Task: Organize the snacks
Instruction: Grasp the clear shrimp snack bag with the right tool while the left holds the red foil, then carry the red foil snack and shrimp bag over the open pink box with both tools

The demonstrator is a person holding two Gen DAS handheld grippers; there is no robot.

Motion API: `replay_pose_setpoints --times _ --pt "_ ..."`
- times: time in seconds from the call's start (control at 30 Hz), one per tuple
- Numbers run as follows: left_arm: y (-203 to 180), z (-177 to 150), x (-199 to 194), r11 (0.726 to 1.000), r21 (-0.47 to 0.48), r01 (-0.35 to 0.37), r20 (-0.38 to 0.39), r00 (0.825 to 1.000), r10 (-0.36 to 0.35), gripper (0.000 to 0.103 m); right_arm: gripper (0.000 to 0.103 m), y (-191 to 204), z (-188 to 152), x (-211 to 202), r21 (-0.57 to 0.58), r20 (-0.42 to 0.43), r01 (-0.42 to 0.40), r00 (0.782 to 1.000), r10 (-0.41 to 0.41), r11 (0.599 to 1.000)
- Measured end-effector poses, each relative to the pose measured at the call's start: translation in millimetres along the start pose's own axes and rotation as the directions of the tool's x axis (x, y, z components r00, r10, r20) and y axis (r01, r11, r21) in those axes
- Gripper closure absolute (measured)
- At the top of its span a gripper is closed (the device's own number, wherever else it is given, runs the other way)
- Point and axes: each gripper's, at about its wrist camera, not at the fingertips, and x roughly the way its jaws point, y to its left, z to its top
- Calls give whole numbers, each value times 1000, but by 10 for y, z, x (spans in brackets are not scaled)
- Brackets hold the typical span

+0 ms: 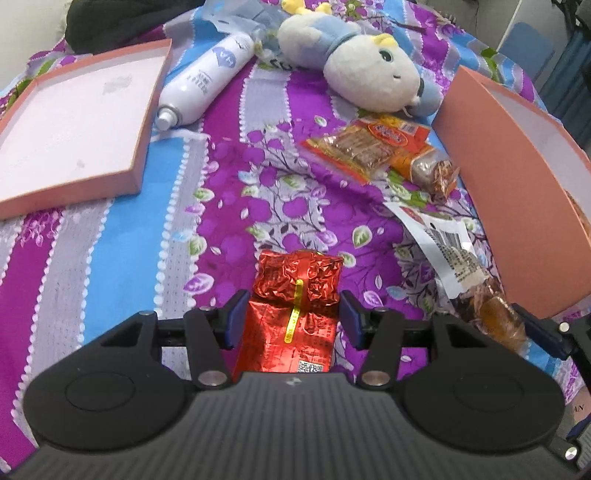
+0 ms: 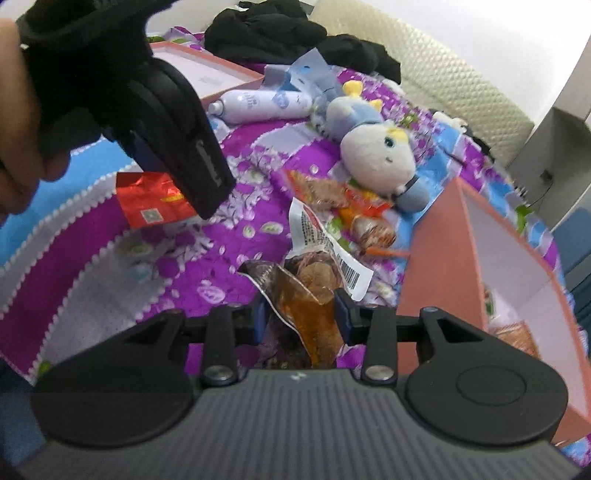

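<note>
A red foil packet [image 1: 273, 325] sits between the pads of my left gripper [image 1: 293, 321], which is shut on its sides. From the right wrist view the same packet [image 2: 147, 199] shows under the left gripper's black fingers [image 2: 184, 147], held by a person's hand. My right gripper [image 2: 301, 317] is shut on the clear end of a snack bag [image 2: 314, 314] with amber pieces and a white barcode label [image 2: 325, 240]. That bag [image 1: 447, 247] lies beside the tall pink box [image 1: 517, 184]. Two orange snack packets [image 1: 362, 147] lie near the plush toy.
A purple and blue floral bedspread [image 1: 122, 258] covers the surface. A shallow pink lid [image 1: 74, 140] lies at the left, with a white spray bottle [image 1: 207, 81] beside it. A plush toy [image 1: 362, 70] lies behind the snacks. The pink box [image 2: 436, 258] holds a snack. Black clothes [image 2: 266, 29] are piled behind.
</note>
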Motion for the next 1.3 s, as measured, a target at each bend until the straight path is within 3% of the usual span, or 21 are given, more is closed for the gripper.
replay_pose_setpoints --times 0.1,0.17,0.23,0.53,0.73,0.9,0.97,1.1,1.23,1.3 --pt "-4 -37 44 1000 12 -2 -12 1000 3 43 56 -91 -31 41 90 -30 -60 998 63 994" --pt "4 -44 103 1000 13 3 -38 999 -2 32 32 -142 -52 74 160 -51 -77 995 86 984" --pt "24 -65 113 1000 12 28 -38 999 -28 22 18 -191 -89 71 224 -48 -115 991 129 968" --pt "204 -77 -10 993 -61 97 -2 995 -97 18 17 -432 -199 -137 508 17 -228 967 255 831" --pt "360 -98 80 985 -75 157 6 988 -157 19 17 -446 -105 -84 576 23 -200 973 229 792" --pt "438 -68 146 974 -78 212 -4 977 -213 26 17 -539 -4 81 669 8 -181 972 236 721" --pt "407 -44 203 973 -60 224 -35 973 -226 28 18 -564 38 148 677 -8 -152 977 215 720" --pt "331 8 263 979 -39 198 -61 978 -200 28 21 -623 123 323 648 -110 -75 976 190 758" --pt "281 34 295 983 -29 179 -62 982 -181 29 24 -747 50 462 697 -124 -110 955 271 709" --pt "242 -1 304 987 -3 162 -56 985 -162 31 29 -700 13 531 686 -133 -120 949 286 718"
